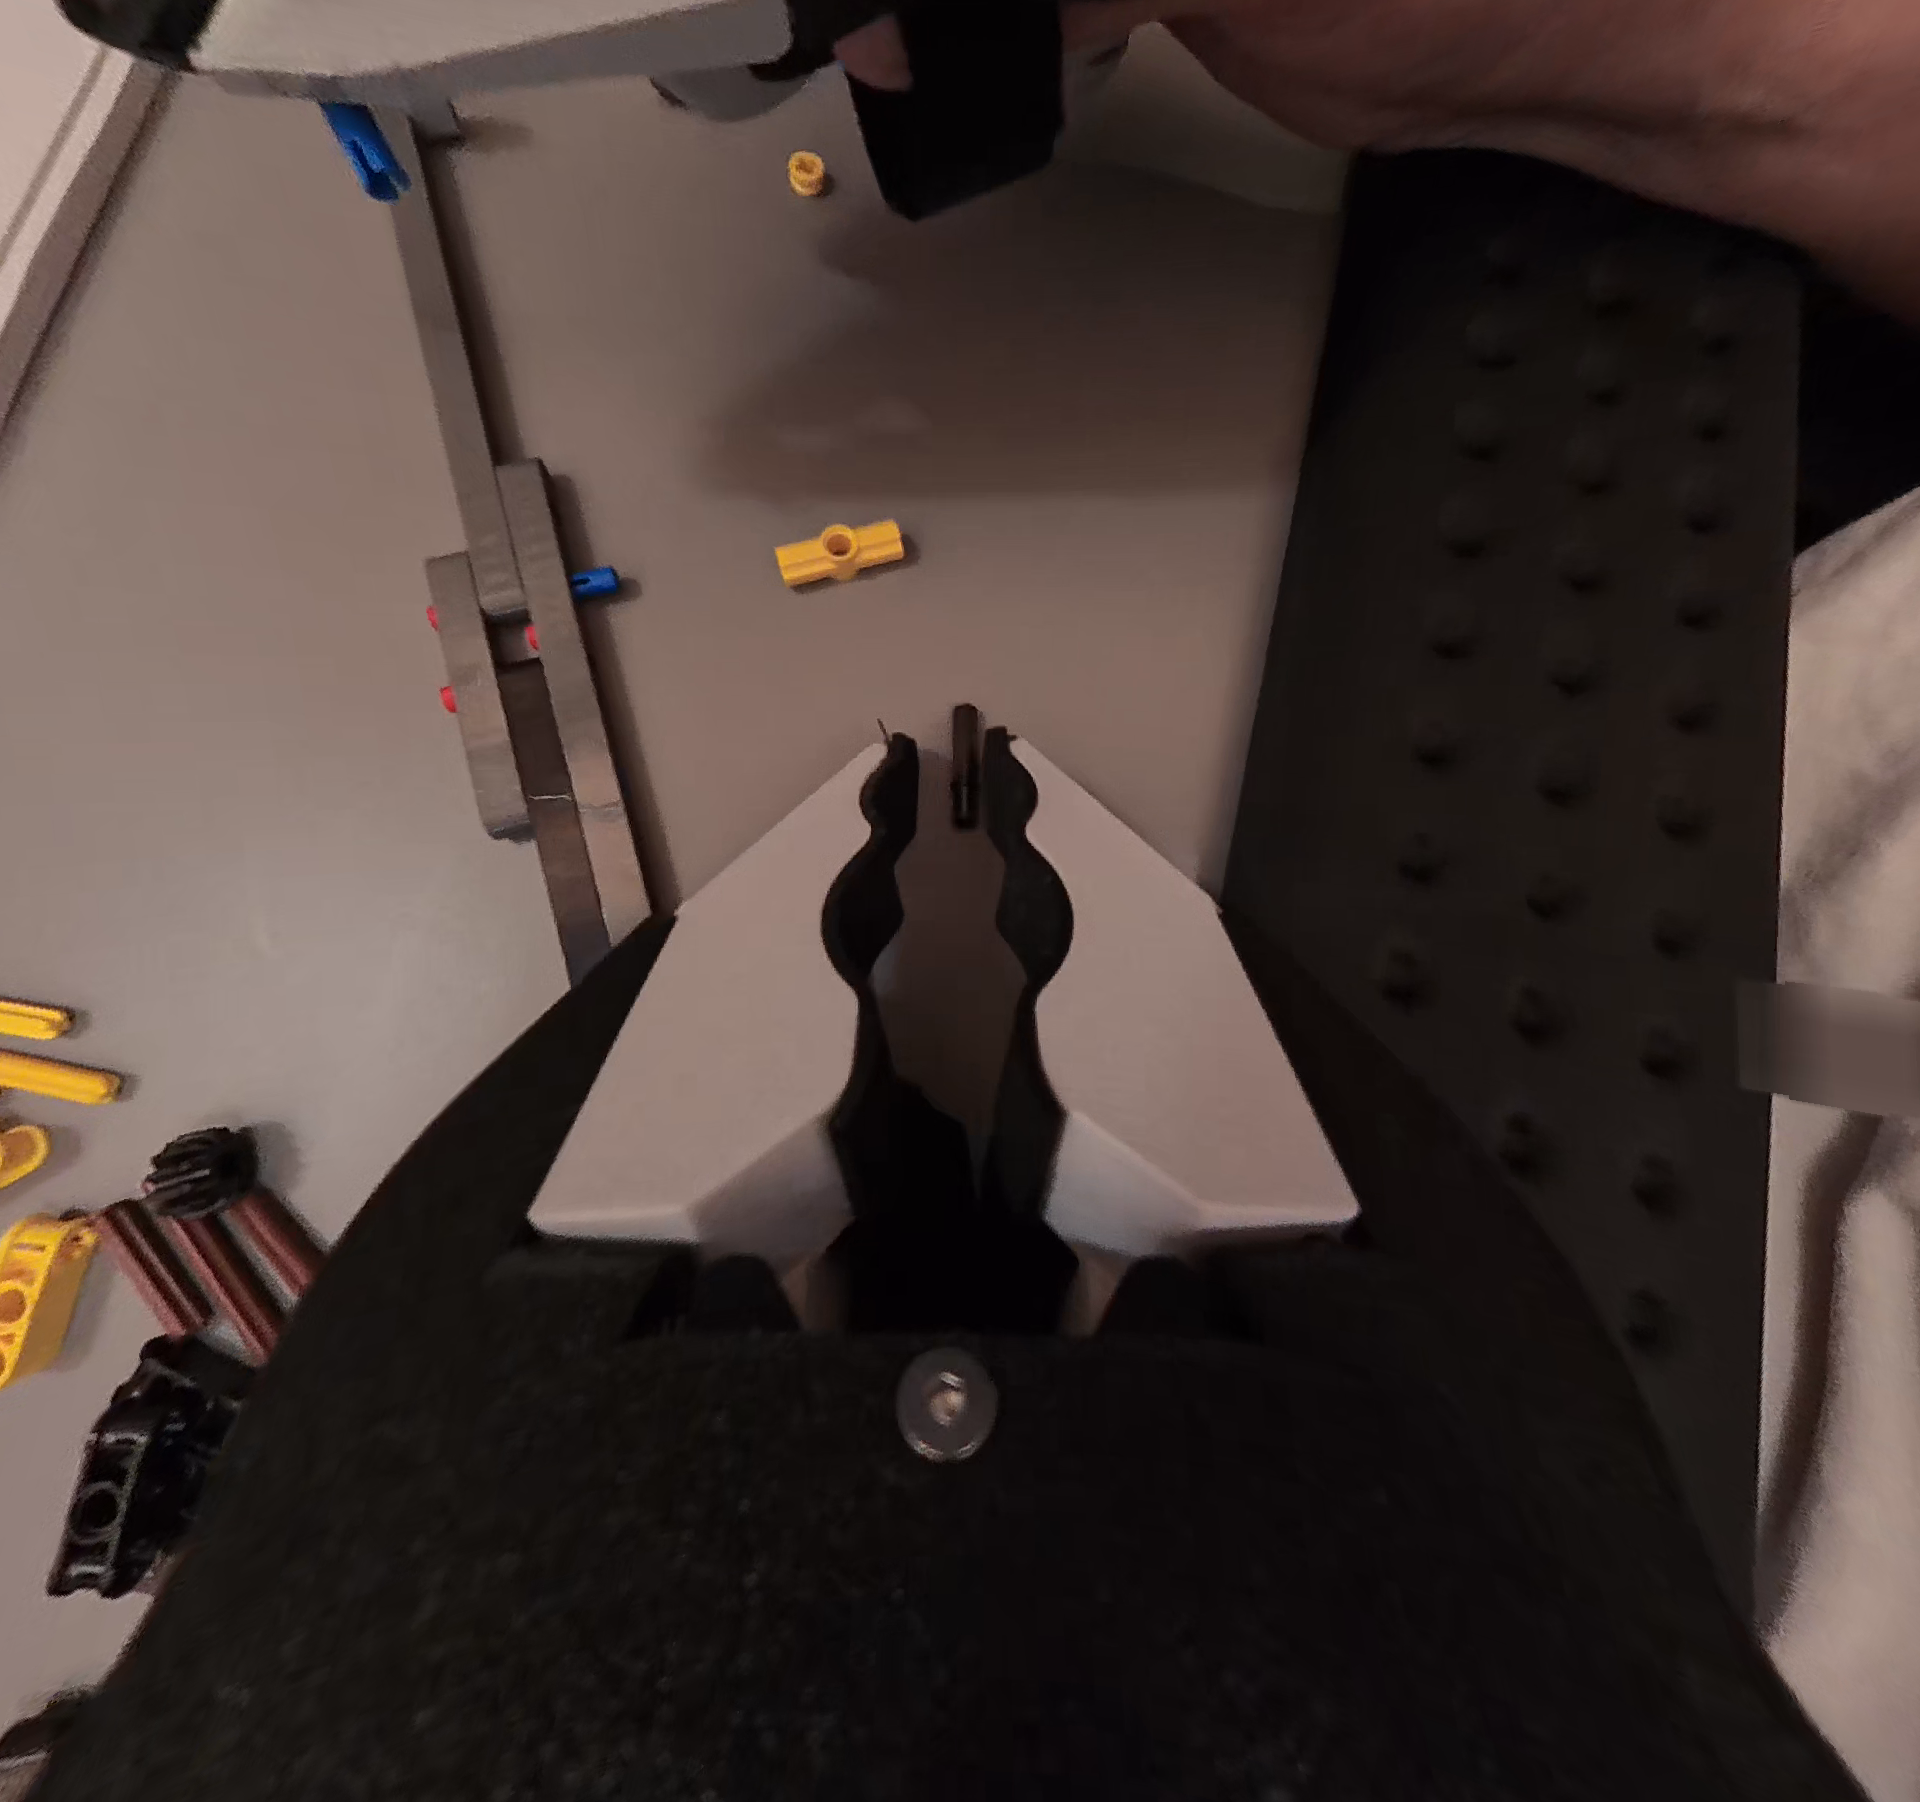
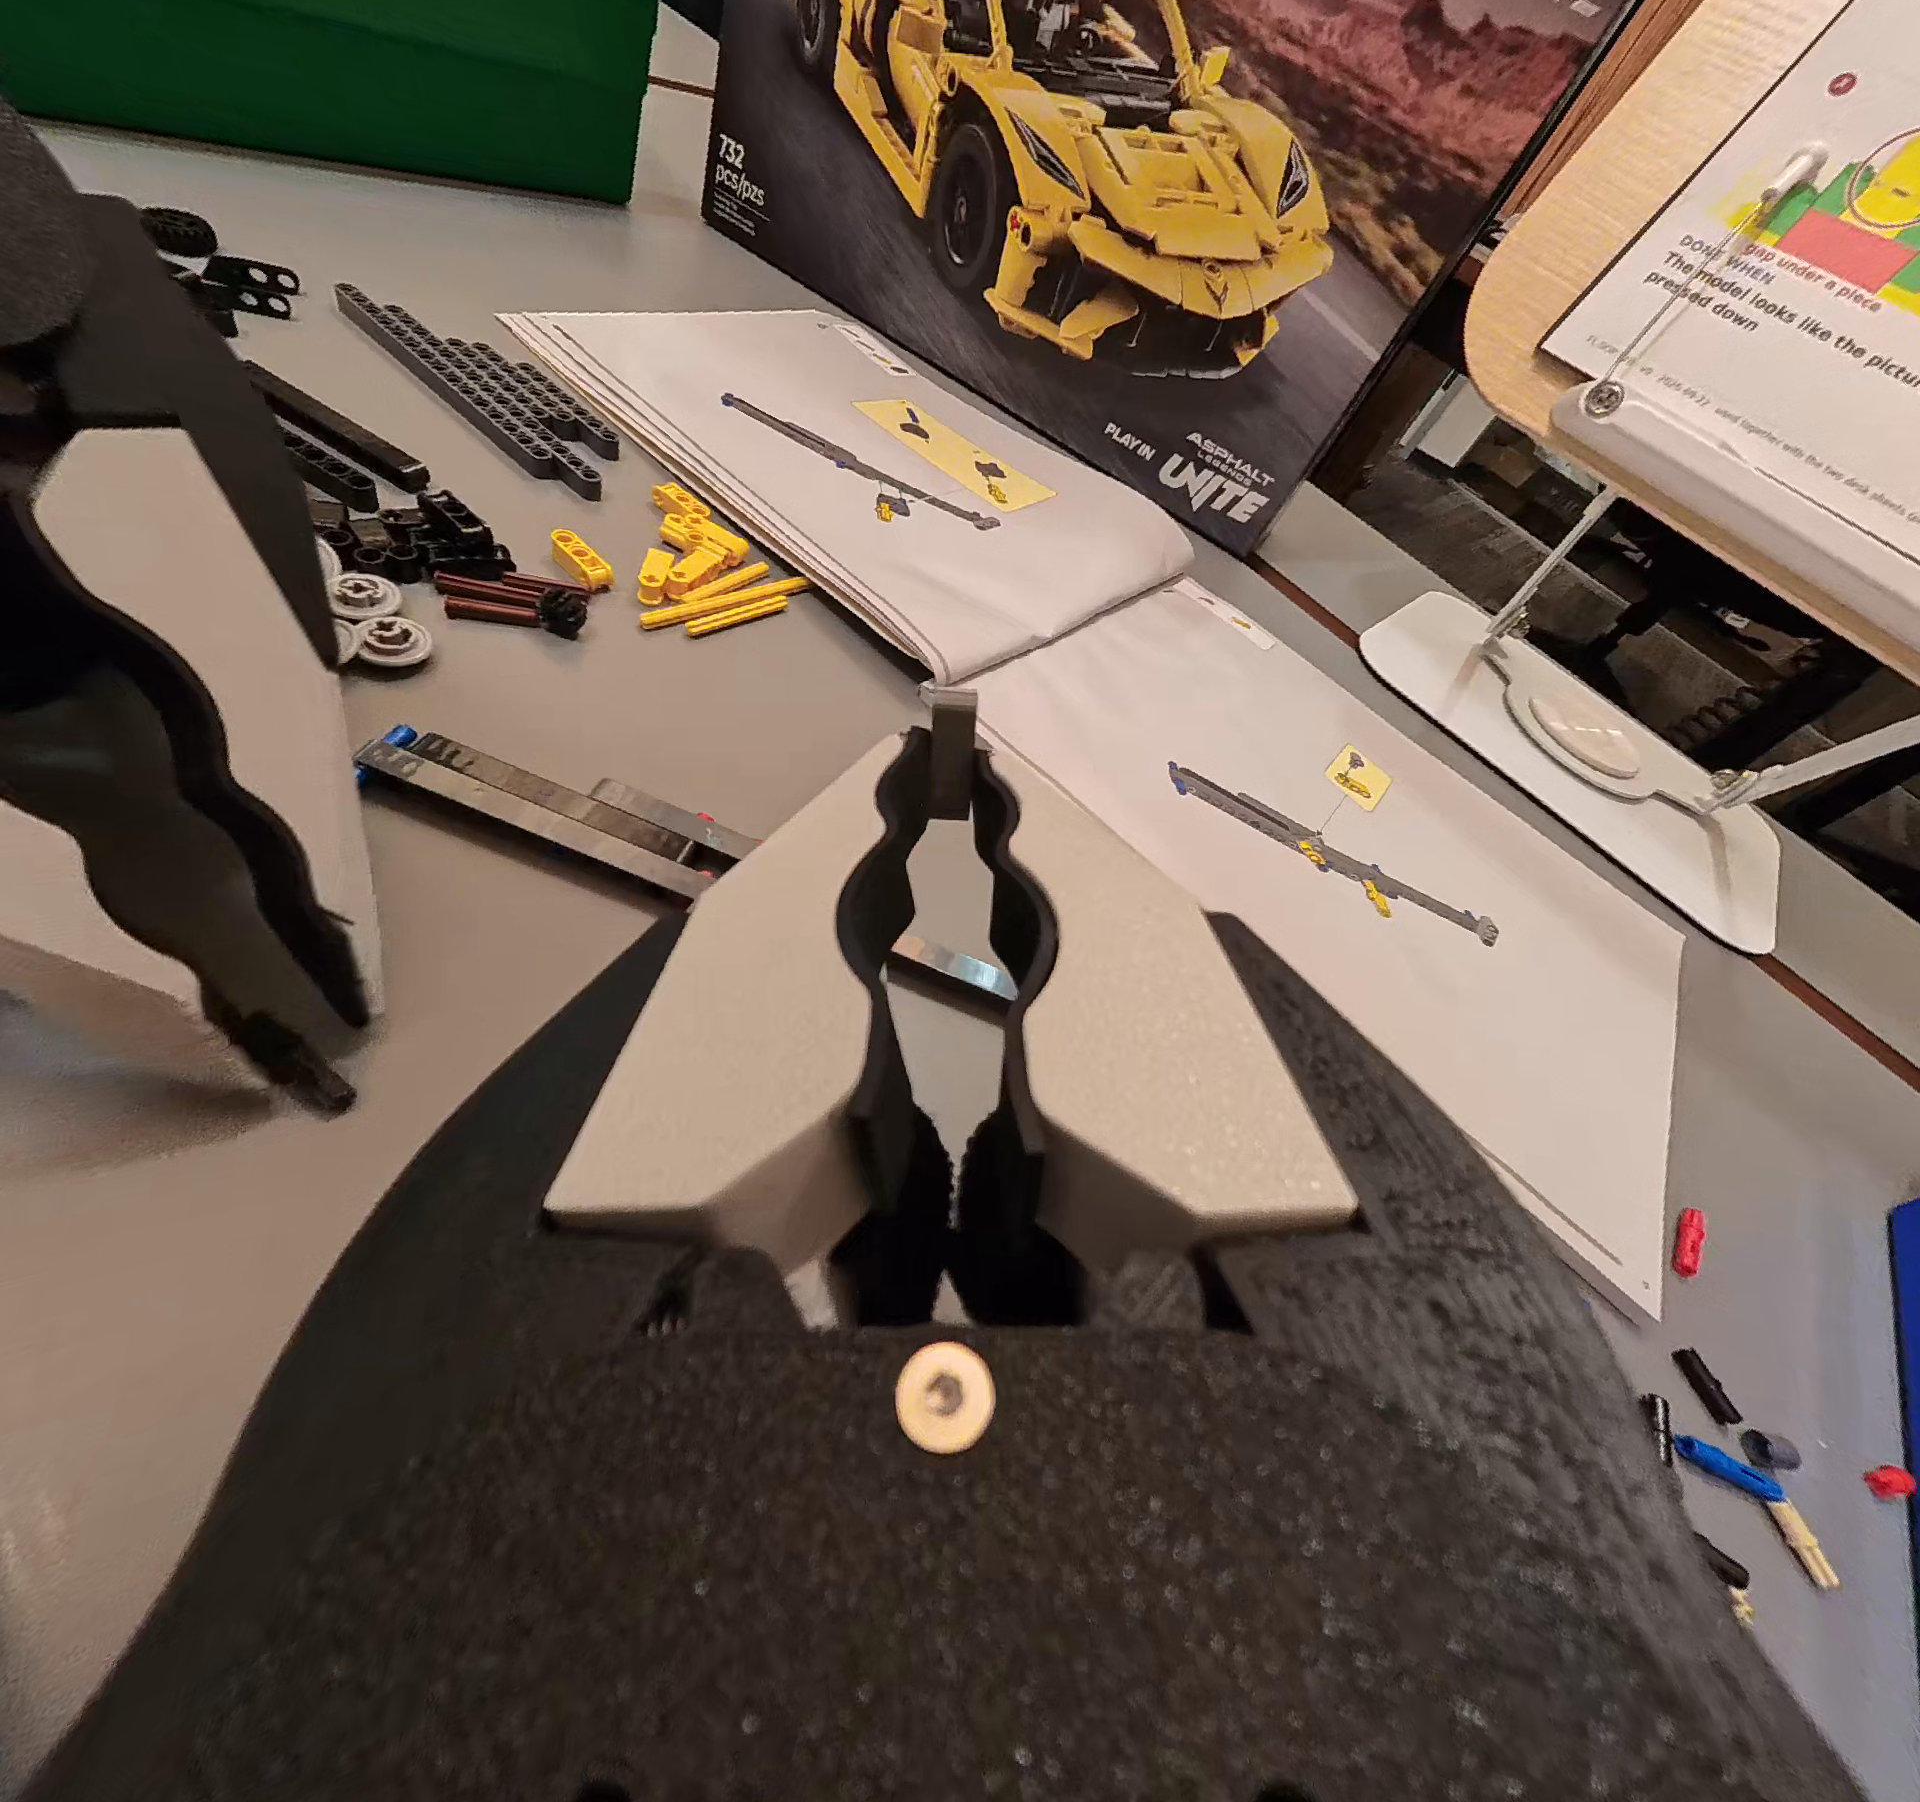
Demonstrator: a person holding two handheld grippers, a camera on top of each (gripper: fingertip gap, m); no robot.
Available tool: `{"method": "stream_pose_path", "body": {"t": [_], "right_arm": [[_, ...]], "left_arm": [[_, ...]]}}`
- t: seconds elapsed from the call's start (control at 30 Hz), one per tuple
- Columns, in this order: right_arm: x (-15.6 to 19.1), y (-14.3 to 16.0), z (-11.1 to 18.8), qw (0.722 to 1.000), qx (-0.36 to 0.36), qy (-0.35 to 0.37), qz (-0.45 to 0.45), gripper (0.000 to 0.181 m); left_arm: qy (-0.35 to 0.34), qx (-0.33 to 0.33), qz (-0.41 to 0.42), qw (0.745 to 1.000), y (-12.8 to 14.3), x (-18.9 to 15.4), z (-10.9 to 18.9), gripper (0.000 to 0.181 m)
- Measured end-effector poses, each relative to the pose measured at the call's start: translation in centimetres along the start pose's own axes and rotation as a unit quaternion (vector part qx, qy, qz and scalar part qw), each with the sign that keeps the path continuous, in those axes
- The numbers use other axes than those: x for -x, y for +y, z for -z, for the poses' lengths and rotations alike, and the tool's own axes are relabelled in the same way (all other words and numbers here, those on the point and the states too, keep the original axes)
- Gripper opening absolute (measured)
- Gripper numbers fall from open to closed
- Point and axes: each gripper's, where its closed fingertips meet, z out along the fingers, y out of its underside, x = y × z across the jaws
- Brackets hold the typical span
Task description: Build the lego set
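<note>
Left wrist view showed a small black pin point(image 1: 963, 765) lying against the inner face of one fingertip of the left gripper point(image 1: 951, 765), whose jaws stood slightly apart; whether both tips pinched the pin could not be told. Beyond it on the grey table point(image 1: 1039, 350) lay a yellow connector point(image 1: 840, 552), and farther off a small yellow bush point(image 1: 807, 173). To the left of them ran the long grey beam assembly point(image 1: 499, 609) with blue and red pins. A black studded plate point(image 1: 1538, 765) lay to the right. In the right wrist view, the right gripper point(image 2: 951, 765) was nipped tight on a short dark grey piece point(image 2: 953, 750) that stood up between its tips, above the open instruction booklet point(image 2: 935, 526). Loose yellow parts point(image 2: 696, 557) and black beams point(image 2: 478, 391) lay beyond, before the set's box point(image 2: 1143, 194).
</note>
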Motion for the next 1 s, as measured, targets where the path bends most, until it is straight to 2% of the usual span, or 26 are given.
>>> {"method": "stream_pose_path", "body": {"t": [0.2,0.47,0.57,0.67,0.73,0.83,1.0], "right_arm": [[0.1,0.0,0.0,1.0,-0.001,-0.003,-0.002,0.007],[0.2,0.2,0.1,1.0,0.001,-0.009,-0.008,0.007],[0.4,-0.1,0.2,0.999,-0.007,-0.019,-0.025,0.007],[1.6,-0.2,-0.2,0.997,-0.007,-0.059,-0.056,0.007],[2.5,-0.2,-0.4,0.993,-0.003,-0.087,-0.082,0.007],[2.8,0.0,-0.5,0.991,0.007,-0.098,-0.092,0.007],[3.3,0.0,-0.8,0.996,0.011,-0.082,-0.033,0.007]], "left_arm": [[0.01,0.016,-0.03,0.999,0.1,-0.4,-0.4,0.008],[-0.015,0.011,-0.04,0.999,0.1,0.5,-0.5,0.003],[-0.063,-0.055,-0.011,0.996,-2.1,3.0,1.0,0.002],[-0.041,-0.162,0.089,0.982,-5.9,5.2,3.4,0.003],[-0.015,-0.201,0.128,0.971,-7.2,6.0,4.1,0.003],[-0.034,-0.189,0.118,0.974,-6.9,6.5,3.6,0.002],[-0.061,-0.18,0.115,0.975,-6.5,6.7,3.4,0.003]]}}
